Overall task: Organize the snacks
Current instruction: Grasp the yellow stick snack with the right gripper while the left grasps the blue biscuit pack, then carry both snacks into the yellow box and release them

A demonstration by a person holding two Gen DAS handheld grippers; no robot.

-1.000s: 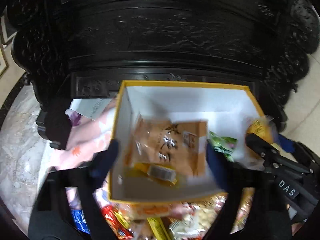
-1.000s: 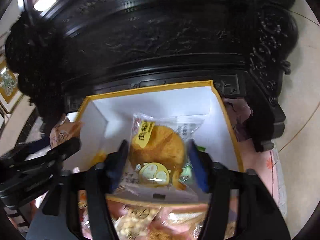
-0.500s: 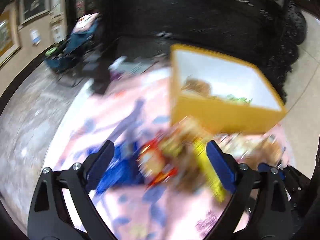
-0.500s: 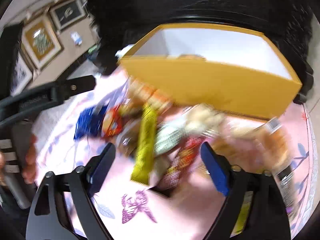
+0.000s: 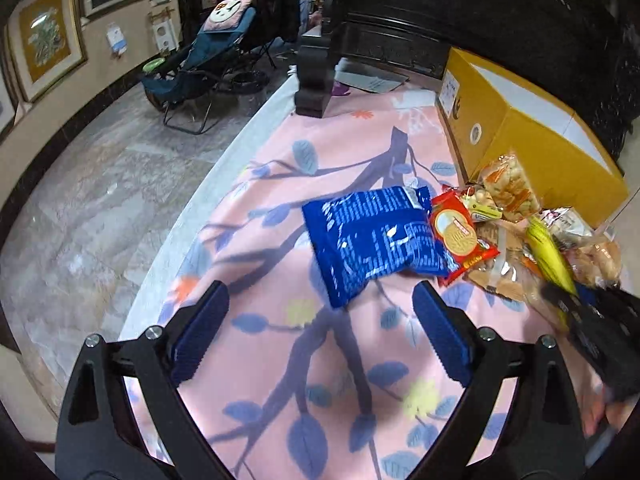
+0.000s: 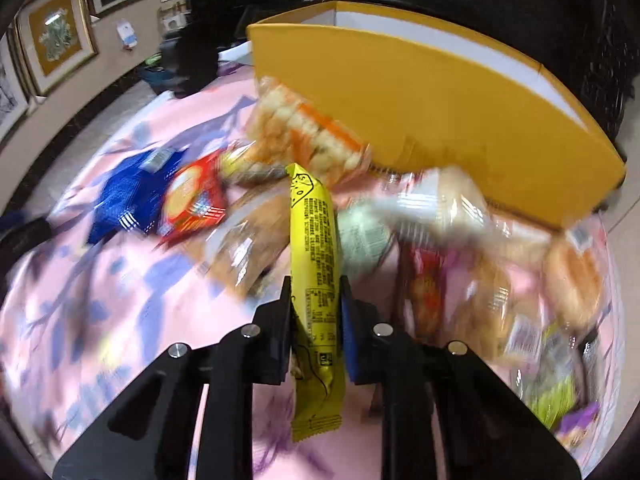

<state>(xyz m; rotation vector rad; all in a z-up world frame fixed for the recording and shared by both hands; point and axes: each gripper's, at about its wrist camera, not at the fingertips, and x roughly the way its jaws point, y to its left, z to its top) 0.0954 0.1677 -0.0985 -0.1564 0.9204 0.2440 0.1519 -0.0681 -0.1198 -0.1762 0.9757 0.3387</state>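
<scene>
On the left, the left gripper (image 5: 320, 336) hung with its jaws wide apart and nothing between them, above the pink leaf-patterned cloth (image 5: 280, 392) and just short of the blue snack bag (image 5: 372, 240). That bag lay flat at the left edge of the snack pile, its right end touching the red biscuit packet (image 5: 460, 236). Further right, the right gripper (image 6: 316, 308) had just been closing, and its jaws were clamped on the middle of the long yellow snack stick (image 6: 316, 256), which pointed toward the yellow box (image 6: 440, 92) behind the pile — the box stood open-topped against dark carved furniture (image 5: 500, 12).

The step in hand looked like a pick: one snack gripped, not yet lifted clear of its neighbours. Next, the stick probably needed raising above the box's near wall and releasing inside, while the left jaws — already aligned — could drop around the blue bag.
</scene>
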